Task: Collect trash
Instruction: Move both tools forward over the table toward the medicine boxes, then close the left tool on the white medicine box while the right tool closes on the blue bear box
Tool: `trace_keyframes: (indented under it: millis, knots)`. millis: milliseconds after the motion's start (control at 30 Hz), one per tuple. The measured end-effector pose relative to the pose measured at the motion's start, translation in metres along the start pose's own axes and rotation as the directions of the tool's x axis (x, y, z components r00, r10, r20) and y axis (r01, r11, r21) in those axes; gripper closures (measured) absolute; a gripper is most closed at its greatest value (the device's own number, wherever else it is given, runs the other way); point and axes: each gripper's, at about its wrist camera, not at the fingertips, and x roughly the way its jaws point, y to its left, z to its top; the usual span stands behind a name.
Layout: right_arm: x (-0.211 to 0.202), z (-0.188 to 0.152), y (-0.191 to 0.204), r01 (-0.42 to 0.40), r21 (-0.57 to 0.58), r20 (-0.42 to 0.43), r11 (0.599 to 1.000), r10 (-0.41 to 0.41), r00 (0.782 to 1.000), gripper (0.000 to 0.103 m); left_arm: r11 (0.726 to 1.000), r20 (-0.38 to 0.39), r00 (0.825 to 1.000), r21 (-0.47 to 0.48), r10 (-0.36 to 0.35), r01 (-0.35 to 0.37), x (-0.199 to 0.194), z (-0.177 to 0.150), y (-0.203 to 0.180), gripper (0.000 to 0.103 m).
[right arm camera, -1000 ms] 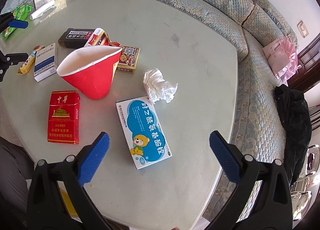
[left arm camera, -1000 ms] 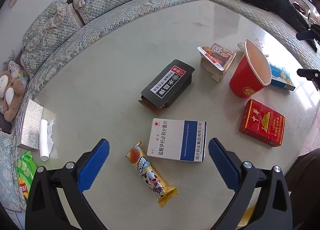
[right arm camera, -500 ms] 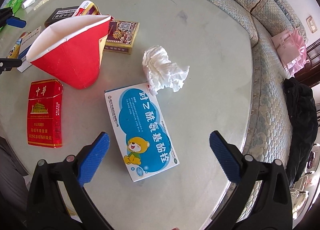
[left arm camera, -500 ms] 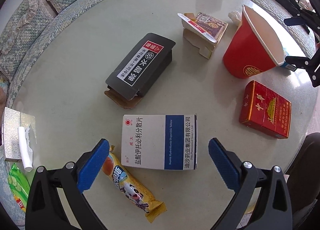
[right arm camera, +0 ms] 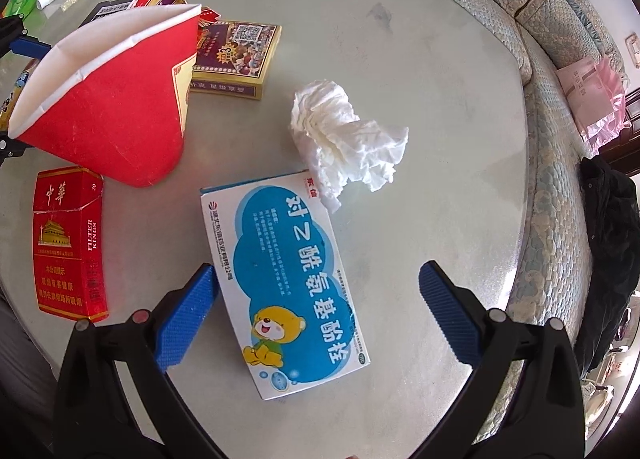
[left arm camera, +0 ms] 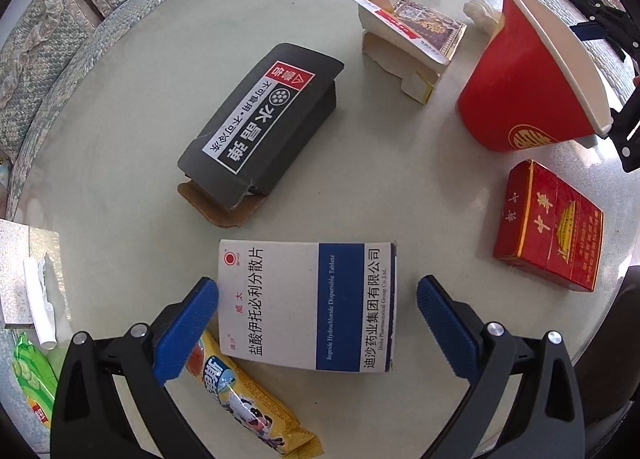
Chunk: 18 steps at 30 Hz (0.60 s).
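Flat cardboard pill box (left arm camera: 306,305) | left tongs (left arm camera: 318,301) spread wide | right tongs (right arm camera: 318,297) spread over glossy blue carton (right arm camera: 286,279)

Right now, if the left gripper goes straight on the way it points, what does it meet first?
Most likely the white and blue medicine box, lying flat between the open fingers of the left gripper. Depth is unclear, but nothing else sits in that line.

Red cup (left arm camera: 520,99), black box (left arm camera: 256,127), blue-padded tongs (left arm camera: 316,311)

Two close downward views — shared red cup (left arm camera: 532,87)
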Motion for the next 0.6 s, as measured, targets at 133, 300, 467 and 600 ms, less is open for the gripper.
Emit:
trace_keyframes:
  millis: [133, 300, 467, 600]
  knots:
    - [0.007, 0.004, -0.004, -0.024, 0.008, -0.014, 1.0, 0.024, 1.0, 0.005, 0.999, -0.029, 0.999, -0.016, -0.033, 0.032, 0.005, 0.001, 0.004, 0.006]
    - [0.009, 0.005, -0.007, -0.036, 0.003, -0.011, 0.999, 0.036, 0.999, 0.005, 0.995, -0.031, 0.996, -0.058, -0.082, 0.08, 0.007, 0.0, 0.012, 0.006]
    - [0.012, 0.005, -0.014, -0.082, 0.025, -0.008, 0.996, 0.083, 0.997, 0.005, 0.988, -0.047, 0.99, -0.083, -0.131, 0.127, 0.01, 0.003, 0.019, 0.006]
    - [0.014, 0.005, -0.018, -0.104, 0.029, -0.017, 0.994, 0.104, 0.994, 0.005, 0.989, -0.055, 0.99, -0.076, -0.128, 0.124, 0.01, 0.001, 0.017, 0.006]
